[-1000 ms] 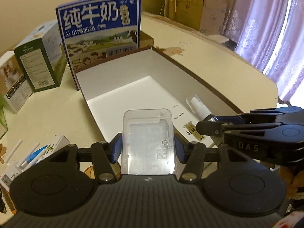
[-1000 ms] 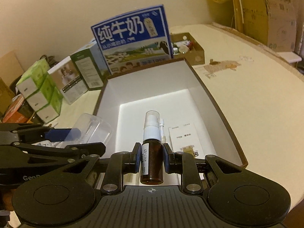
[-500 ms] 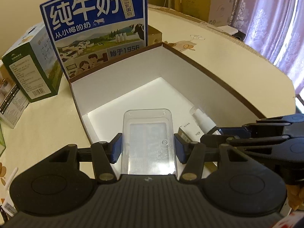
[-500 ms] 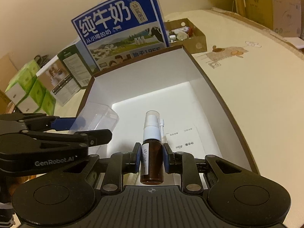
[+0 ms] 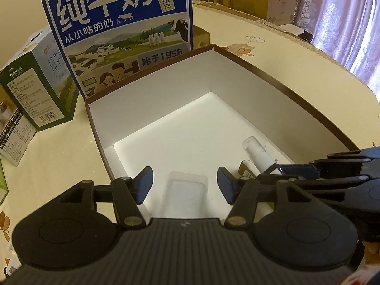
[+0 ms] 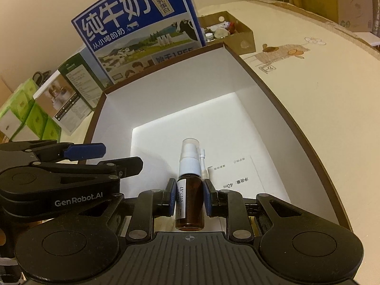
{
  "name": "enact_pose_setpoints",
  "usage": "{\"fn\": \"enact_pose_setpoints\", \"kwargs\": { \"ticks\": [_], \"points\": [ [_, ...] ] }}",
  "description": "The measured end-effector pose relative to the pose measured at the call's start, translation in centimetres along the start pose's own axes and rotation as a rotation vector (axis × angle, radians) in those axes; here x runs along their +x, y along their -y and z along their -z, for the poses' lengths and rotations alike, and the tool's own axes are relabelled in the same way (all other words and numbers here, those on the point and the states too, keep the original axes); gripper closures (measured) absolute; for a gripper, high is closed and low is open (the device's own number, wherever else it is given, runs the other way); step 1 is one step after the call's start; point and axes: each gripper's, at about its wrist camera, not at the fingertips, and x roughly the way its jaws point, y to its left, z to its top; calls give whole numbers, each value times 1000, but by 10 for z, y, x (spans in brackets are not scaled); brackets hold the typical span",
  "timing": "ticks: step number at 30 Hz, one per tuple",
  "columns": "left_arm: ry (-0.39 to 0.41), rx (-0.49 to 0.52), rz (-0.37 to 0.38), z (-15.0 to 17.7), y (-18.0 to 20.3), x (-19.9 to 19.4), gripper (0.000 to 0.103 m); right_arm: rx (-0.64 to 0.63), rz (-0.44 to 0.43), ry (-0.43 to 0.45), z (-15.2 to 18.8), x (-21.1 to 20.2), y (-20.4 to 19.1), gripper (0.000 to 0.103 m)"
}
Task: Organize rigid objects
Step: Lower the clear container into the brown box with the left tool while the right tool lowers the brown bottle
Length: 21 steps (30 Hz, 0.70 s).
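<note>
i see the white-lined box [image 5: 237, 80] with its brown rim open under both tools. the clear plastic case [image 5: 184, 194] lies on its floor near the front wall, between the wide-apart fingers of my left gripper [image 5: 184, 185], which grips nothing. my right gripper [image 6: 189, 200] is clamped on the brown spray bottle [image 6: 189, 204], white cap pointing into the box, above a small white carton [image 6: 237, 178] printed "40ml". most of the box floor toward the back is bare. behind the far wall stands a blue milk carton [image 5: 123, 30] reading "纯牛奶", "始于1956". the bottle label shows "2027.07"; the left tool reads "GenRobot.AI".
</note>
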Motion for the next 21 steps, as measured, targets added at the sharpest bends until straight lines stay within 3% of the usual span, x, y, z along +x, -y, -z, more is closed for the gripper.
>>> {"fn": "enact_pose_setpoints", "kwargs": {
  "ticks": [13,16,18,21],
  "points": [
    [20,-4,10,0,-9,-11,45,13,-10,51,-2,-6,-2,80],
    [28,-8,17,2,-11,-17,44,-5,12,67,0,-14,-4,69],
    [32,-9,22,4,-13,-21,44,-13,17,84,2,-21,-6,55],
    [40,-7,30,8,-14,-30,43,-17,24,106,7,-32,-9,45]
  ]
}}
